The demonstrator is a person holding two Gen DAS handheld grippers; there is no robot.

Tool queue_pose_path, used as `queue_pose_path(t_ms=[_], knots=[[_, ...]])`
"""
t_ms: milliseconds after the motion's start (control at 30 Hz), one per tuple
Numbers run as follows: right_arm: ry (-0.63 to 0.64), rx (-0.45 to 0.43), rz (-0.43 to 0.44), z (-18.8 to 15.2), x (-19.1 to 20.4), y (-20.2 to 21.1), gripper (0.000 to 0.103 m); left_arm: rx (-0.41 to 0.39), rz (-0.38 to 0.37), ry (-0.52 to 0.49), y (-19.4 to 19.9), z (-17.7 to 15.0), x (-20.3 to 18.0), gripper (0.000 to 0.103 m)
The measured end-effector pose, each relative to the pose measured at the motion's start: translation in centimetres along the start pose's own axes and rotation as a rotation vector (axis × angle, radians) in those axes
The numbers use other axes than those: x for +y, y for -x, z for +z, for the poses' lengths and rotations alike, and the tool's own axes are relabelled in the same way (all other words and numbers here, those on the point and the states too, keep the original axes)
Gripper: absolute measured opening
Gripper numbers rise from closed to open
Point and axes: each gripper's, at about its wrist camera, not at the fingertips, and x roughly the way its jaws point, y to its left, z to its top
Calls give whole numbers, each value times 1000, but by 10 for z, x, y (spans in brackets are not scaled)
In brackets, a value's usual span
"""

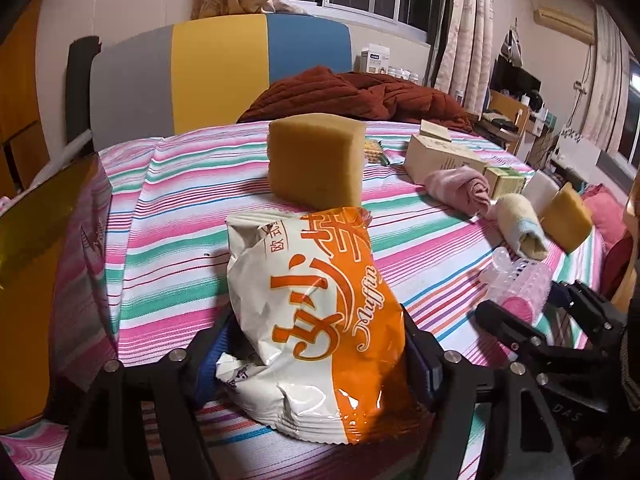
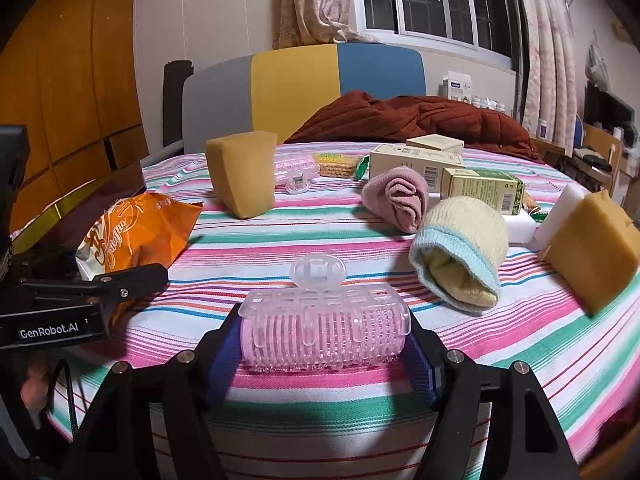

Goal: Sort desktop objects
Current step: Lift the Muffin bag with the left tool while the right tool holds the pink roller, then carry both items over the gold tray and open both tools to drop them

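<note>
My left gripper [image 1: 316, 356] is shut on an orange and white snack bag [image 1: 316, 312], held over the striped cloth [image 1: 168, 216]. The bag also shows at the left of the right wrist view [image 2: 136, 232]. My right gripper [image 2: 324, 344] is shut on a pink hair roller with a clear clip [image 2: 324, 320]. The roller shows at the right of the left wrist view [image 1: 520, 280]. A tan sponge [image 1: 316, 160] stands behind the bag. A second tan sponge [image 2: 592, 248] lies at the right.
A rolled pink towel [image 2: 396, 196], a rolled yellow towel [image 2: 460, 248], cream boxes [image 2: 412, 160], a green box [image 2: 484, 188], a second clear roller [image 2: 296, 168], a cracker pack [image 2: 336, 164] and a white foam block [image 2: 560, 208] lie on the cloth. A rust quilt [image 2: 420, 120] is behind.
</note>
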Motion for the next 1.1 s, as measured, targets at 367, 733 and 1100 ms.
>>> queue_pose_path(t_ms=[367, 733, 1100], knots=[[0, -23, 46, -4, 2, 3, 87, 26, -9, 21, -4, 9, 0, 75], [-4, -21, 38, -1, -1, 8, 68, 1, 0, 9, 6, 5, -2, 67], [34, -46, 62, 17, 17, 16, 67, -118, 0, 3, 64, 13, 4, 67]])
